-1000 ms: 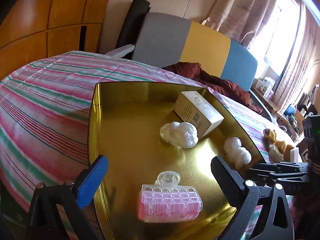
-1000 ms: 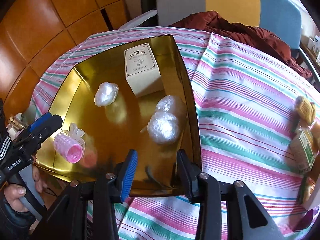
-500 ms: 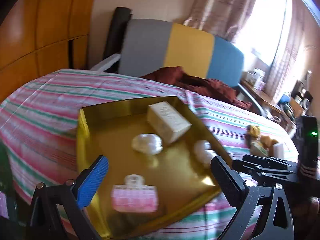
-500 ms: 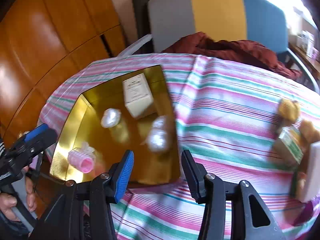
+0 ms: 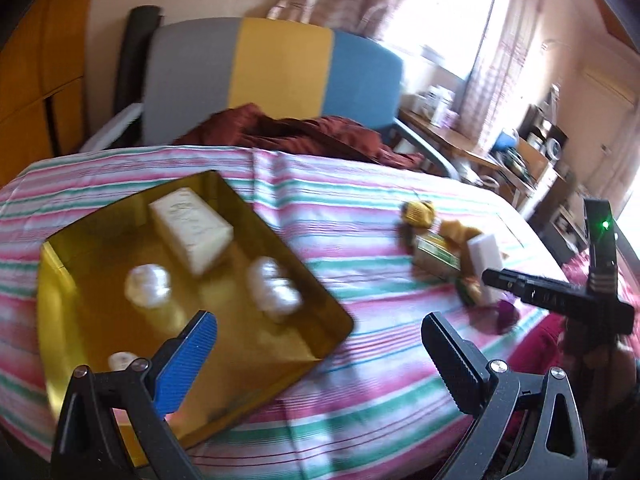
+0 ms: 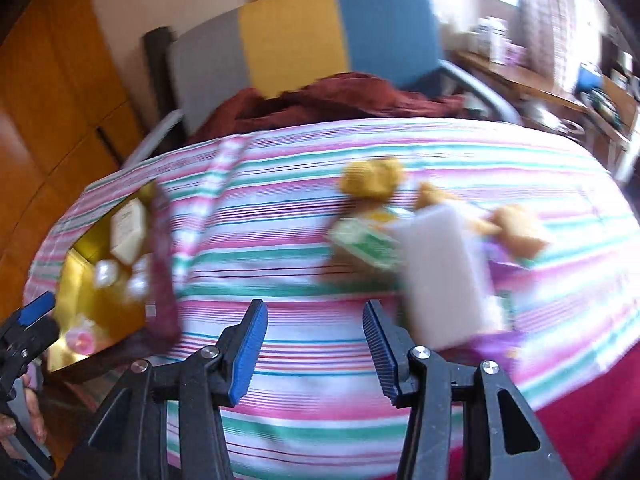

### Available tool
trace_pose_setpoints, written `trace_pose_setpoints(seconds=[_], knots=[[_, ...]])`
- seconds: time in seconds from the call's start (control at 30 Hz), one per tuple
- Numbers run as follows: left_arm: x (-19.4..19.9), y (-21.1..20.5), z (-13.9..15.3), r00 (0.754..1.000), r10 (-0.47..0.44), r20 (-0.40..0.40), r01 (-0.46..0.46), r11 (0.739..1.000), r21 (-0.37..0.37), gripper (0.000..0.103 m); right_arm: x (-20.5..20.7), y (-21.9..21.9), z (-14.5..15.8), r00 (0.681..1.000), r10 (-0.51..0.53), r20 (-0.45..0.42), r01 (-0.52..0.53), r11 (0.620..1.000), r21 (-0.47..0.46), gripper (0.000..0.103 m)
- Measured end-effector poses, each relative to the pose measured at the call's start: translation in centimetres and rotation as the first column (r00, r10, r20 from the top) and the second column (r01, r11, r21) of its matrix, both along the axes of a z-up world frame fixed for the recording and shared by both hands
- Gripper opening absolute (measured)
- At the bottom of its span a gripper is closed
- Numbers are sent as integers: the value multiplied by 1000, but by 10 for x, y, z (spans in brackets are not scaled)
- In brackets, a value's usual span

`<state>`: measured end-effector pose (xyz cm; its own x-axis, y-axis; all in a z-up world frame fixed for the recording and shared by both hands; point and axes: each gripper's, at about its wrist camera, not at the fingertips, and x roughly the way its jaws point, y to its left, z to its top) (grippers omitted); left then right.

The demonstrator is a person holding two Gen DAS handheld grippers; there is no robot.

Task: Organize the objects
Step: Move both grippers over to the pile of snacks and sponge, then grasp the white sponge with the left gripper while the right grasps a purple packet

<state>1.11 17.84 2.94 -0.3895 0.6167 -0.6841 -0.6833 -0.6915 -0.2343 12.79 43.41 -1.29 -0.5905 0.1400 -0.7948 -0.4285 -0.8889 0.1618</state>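
Two hand-held grippers swing away from a gold tray (image 5: 328, 312) toward a loose pile of small goods on a bed with a pink, green and white striped sheet (image 5: 360, 224). The likely purpose, judging by the task, is to collect the next item for sorting.

The tray lies at about 9 o'clock in the left wrist view. It already carries a cream box (image 5: 192, 228), two crinkled white wrapped balls (image 5: 147, 285) and, at its near edge, part of a pale clip (image 5: 119, 360) half hidden by a finger. Things appear gathered there because the tray serves as the collecting place.

The unsorted pile sits at about 1 o'clock in the right wrist view: a white block (image 6: 444, 276), a green-and-white packet (image 6: 364, 244) just beside it, and yellow-brown soft pieces (image 6: 374, 178) beyond. All are smeared by motion blur.

The right gripper (image 6: 316, 350) holds nothing. Its blue-padded fingers stand apart, having just been opening, with only sheet between them, which suits an approach to the wide white block. The left gripper (image 5: 320, 356) is likewise empty, its fingers spread wide above the tray's right corner. It seems to be trailing rather than reaching.

A red-brown cloth (image 5: 304, 136) is heaped at 12 o'clock against a grey, yellow and blue headboard (image 5: 280, 68).
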Motion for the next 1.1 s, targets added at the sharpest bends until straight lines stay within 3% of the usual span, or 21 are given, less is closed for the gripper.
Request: trace_pose_setpoints(seconds=[0.2,0.33,0.5,0.67,1.1], knots=[[8,50,-9,989,-117,93,121,992,-46,99,44,54,5,988,-146,56,142,988,63,50],[13,86,-14,969,-189,156,200,978,-55,97,61,78,1,976,-192,107,182,979,97,50],[20,130,-13,947,-257,195,266,964,-26,97,79,102,-9,953,-289,92,286,957,49,50],[20,180,-20,931,-246,270,250,968,19,98,86,111,-8,941,-337,41,338,941,-9,50],[32,263,-51,894,-207,398,228,974,-5,103,106,117,-2,915,-393,-97,384,918,-97,49]])
